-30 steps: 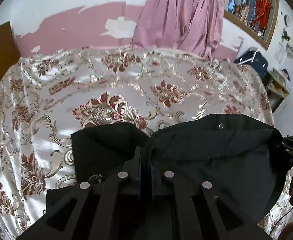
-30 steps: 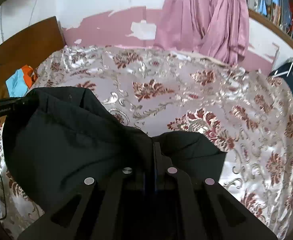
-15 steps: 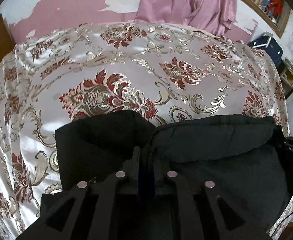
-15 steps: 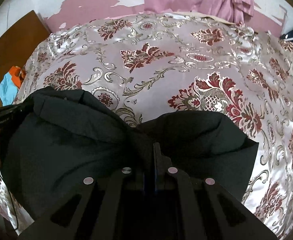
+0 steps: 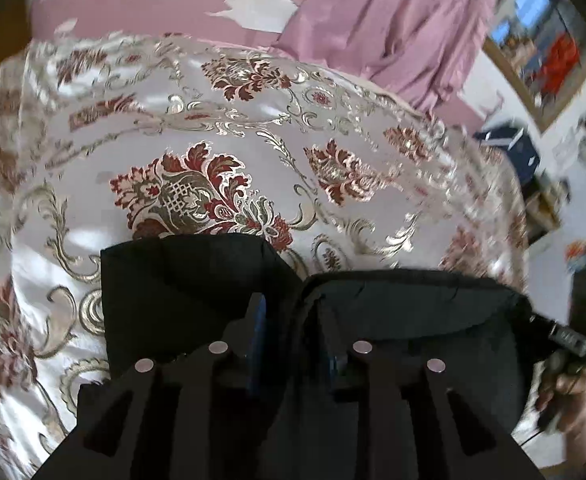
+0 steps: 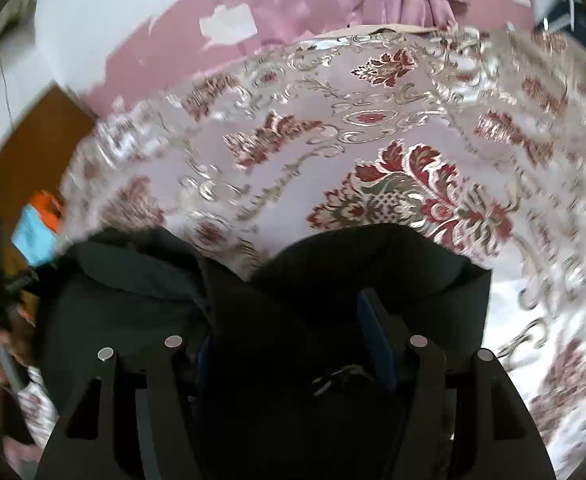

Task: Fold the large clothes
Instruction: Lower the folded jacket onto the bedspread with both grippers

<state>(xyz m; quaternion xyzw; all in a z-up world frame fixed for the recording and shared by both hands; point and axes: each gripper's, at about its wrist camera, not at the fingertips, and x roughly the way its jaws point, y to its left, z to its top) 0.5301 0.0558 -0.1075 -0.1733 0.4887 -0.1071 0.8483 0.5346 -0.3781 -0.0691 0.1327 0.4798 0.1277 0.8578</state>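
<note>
Left wrist view: the left gripper (image 5: 293,320) hangs over a bulky black padded garment (image 5: 413,320) lying on a glossy white bedspread with red and gold floral brocade (image 5: 197,196). Its fingers, clamped on the dark cloth a second ago, have just been opening and now stand slightly apart, with a ridge of the fabric rising between them, unpinched. At far right, a hand (image 5: 565,384) carries the other tool.

Right wrist view: the right gripper (image 6: 293,320) shows the wider gap; its jaws have just been opening, and the black cloth lies loose between the blue pads (image 6: 377,340). The garment rests on the near part of the bed, lower than before.

Both releases suggest the fold has been laid down; the next grip is probably somewhere new.
</note>
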